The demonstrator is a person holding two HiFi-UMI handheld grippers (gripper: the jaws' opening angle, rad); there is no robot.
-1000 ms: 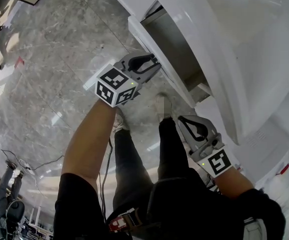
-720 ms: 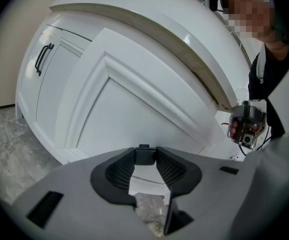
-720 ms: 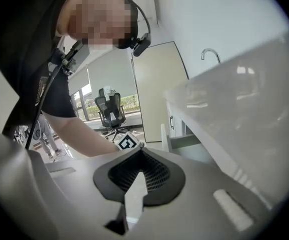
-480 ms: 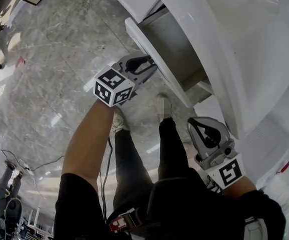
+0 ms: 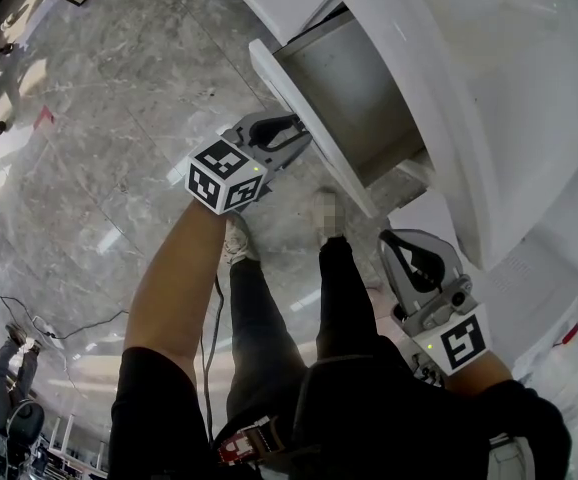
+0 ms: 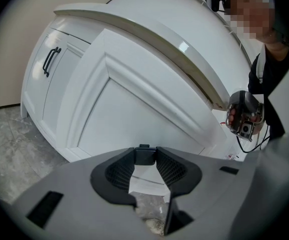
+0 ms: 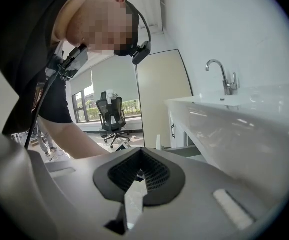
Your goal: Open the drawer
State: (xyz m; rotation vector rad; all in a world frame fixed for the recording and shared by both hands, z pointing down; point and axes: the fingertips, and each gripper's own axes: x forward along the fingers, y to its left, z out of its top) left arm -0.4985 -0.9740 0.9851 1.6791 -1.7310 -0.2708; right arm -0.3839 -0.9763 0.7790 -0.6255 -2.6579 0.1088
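Note:
The white drawer front (image 5: pixel 291 90) stands pulled out from the white vanity, and its grey inside (image 5: pixel 354 83) shows. My left gripper (image 5: pixel 302 130) is at the front's face, shut on the small black drawer handle (image 6: pixel 144 156), which sits between its fingertips. In the left gripper view the panelled drawer front (image 6: pixel 134 99) fills the space ahead of the left gripper (image 6: pixel 144 159). My right gripper (image 5: pixel 409 238) hangs to the right, below the counter edge and apart from the drawer. Its jaws meet at the tips with nothing between them, as the right gripper view also shows (image 7: pixel 141 153).
The white countertop (image 5: pixel 499 98) overhangs the drawer on the right and carries a chrome faucet (image 7: pixel 223 78). A cabinet door with a black handle (image 6: pixel 51 61) lies left of the drawer. The person's legs and shoes (image 5: pixel 239 240) stand on the grey marble floor (image 5: pixel 89 128).
The drawer has slid further out of the vanity with the left gripper on its handle. The right gripper has risen and shifted a little right.

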